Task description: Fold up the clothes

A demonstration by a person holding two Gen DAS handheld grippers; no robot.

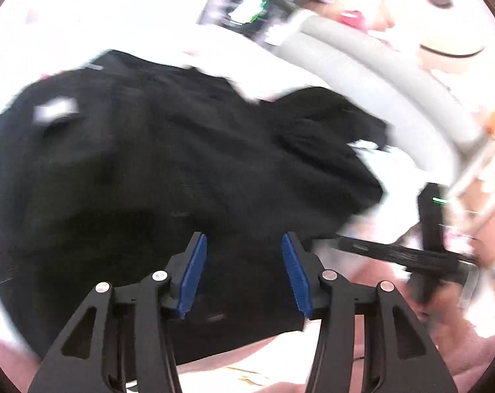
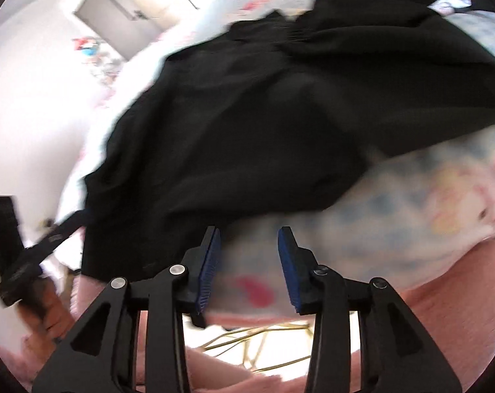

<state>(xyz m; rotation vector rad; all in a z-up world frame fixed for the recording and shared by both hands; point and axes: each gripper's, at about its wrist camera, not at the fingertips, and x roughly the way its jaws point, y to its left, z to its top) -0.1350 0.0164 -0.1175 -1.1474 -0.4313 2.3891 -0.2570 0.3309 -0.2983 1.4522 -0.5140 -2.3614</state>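
Note:
A black garment lies crumpled on the bed and fills most of the left wrist view; a small white label shows on it at the upper left. My left gripper hovers over its near part, open, with nothing pinched between the blue pads. In the right wrist view the same garment spreads across the middle. My right gripper stands open just off its near edge, above the patterned sheet, and its left finger is close to the cloth's hem. Both views are motion-blurred.
The other gripper, held in a hand, shows at the right edge and at the left edge. A grey padded roll and a smiling plush lie beyond the garment. A pink blanket edge runs along the near side.

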